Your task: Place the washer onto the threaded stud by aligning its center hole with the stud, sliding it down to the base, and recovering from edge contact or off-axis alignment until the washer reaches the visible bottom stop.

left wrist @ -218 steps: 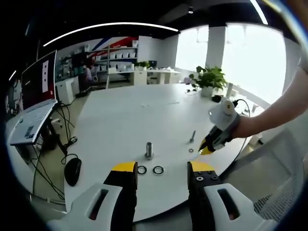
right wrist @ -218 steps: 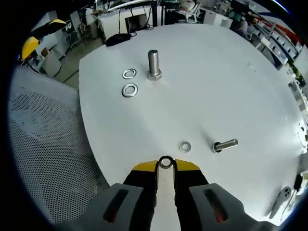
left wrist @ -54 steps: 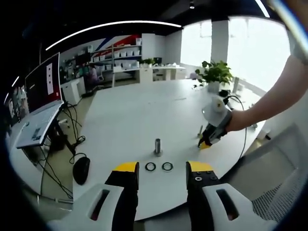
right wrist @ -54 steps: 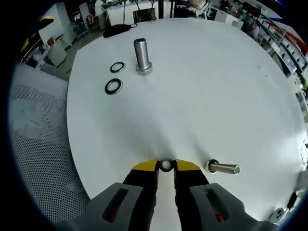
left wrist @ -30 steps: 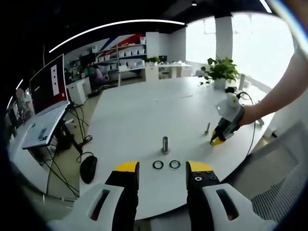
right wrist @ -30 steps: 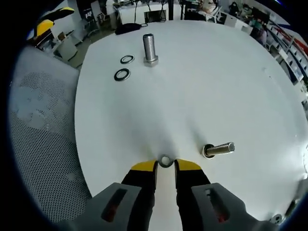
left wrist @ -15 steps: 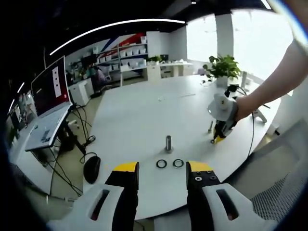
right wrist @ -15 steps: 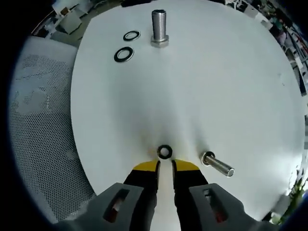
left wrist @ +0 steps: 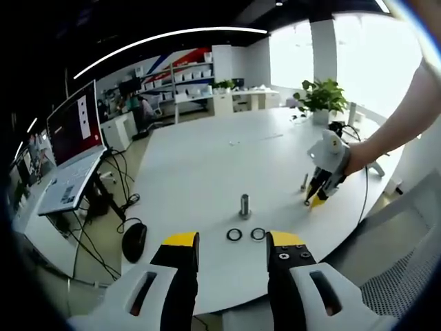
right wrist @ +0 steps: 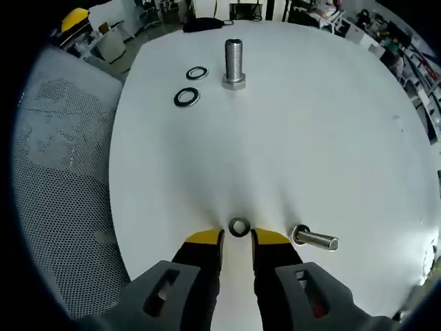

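1. In the left gripper view, a laptop [left wrist: 65, 186] sits on a side stand at far left, and a dark mouse-shaped thing [left wrist: 134, 241] lies on the floor below the white round desk [left wrist: 207, 165].
2. The left gripper [left wrist: 233, 241] hangs above the near desk edge with its yellow-tipped fingers apart and nothing between them.
3. Just beyond those fingers, two large washers [left wrist: 234, 235] lie flat side by side, and the large upright bolt [left wrist: 244, 205] stands behind them.
4. Further right, the right gripper [left wrist: 314, 201], held in a person's hand [left wrist: 358, 157], points down at the desk beside a small stud [left wrist: 304, 182]; a potted plant [left wrist: 318, 105] stands behind.
5. In the right gripper view, a mesh chair [right wrist: 62, 172] is at left.
6. The two large washers [right wrist: 186, 97] and the upright bolt [right wrist: 233, 63] sit far up the desk [right wrist: 310, 138].
7. The right gripper [right wrist: 238, 238] has its fingers slightly apart; the small washer [right wrist: 238, 227] lies flat on the desk just ahead of the tips, not gripped.
8. The small stud [right wrist: 313, 239] appears to lie on its side just right of the washer, apart from it.
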`<state>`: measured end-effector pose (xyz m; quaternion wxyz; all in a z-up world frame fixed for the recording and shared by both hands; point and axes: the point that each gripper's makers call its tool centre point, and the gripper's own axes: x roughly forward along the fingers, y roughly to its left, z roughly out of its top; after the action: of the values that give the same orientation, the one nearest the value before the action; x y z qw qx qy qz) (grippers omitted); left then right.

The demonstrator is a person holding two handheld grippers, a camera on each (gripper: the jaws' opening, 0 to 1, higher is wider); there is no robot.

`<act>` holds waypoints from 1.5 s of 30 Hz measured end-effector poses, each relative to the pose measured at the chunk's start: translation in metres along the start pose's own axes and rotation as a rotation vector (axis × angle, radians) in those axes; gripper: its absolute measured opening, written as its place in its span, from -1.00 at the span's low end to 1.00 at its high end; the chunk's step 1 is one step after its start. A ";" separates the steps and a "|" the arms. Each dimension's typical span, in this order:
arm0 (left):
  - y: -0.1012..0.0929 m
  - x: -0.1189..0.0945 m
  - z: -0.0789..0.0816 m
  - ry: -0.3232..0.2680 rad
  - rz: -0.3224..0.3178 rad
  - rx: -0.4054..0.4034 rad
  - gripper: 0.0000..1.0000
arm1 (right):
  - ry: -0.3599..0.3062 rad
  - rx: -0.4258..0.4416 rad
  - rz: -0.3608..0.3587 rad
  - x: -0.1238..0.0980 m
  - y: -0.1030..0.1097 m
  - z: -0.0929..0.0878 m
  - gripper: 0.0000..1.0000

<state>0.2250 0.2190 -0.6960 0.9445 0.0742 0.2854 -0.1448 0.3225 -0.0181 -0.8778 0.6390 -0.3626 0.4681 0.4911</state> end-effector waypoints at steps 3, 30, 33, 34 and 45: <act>0.000 -0.001 0.002 -0.008 -0.002 0.000 -0.26 | 0.021 0.007 0.017 0.002 -0.001 0.004 -0.65; 0.004 0.000 -0.001 0.006 0.020 0.008 -0.27 | 0.009 0.009 -0.015 0.001 -0.001 0.004 -0.72; 0.005 0.000 -0.001 0.008 0.027 0.007 -0.27 | -0.030 0.031 -0.025 0.000 0.000 -0.001 -0.72; 0.005 0.000 -0.001 0.010 0.029 0.006 -0.27 | -0.041 0.030 -0.030 -0.001 0.000 -0.002 -0.73; 0.005 0.002 -0.006 0.035 0.022 0.000 -0.25 | -0.145 0.198 -0.054 -0.026 -0.015 -0.036 -0.73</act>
<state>0.2252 0.2251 -0.7021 0.9408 0.0801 0.3012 -0.1329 0.3265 -0.0630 -0.8639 0.7169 -0.2738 0.4570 0.4497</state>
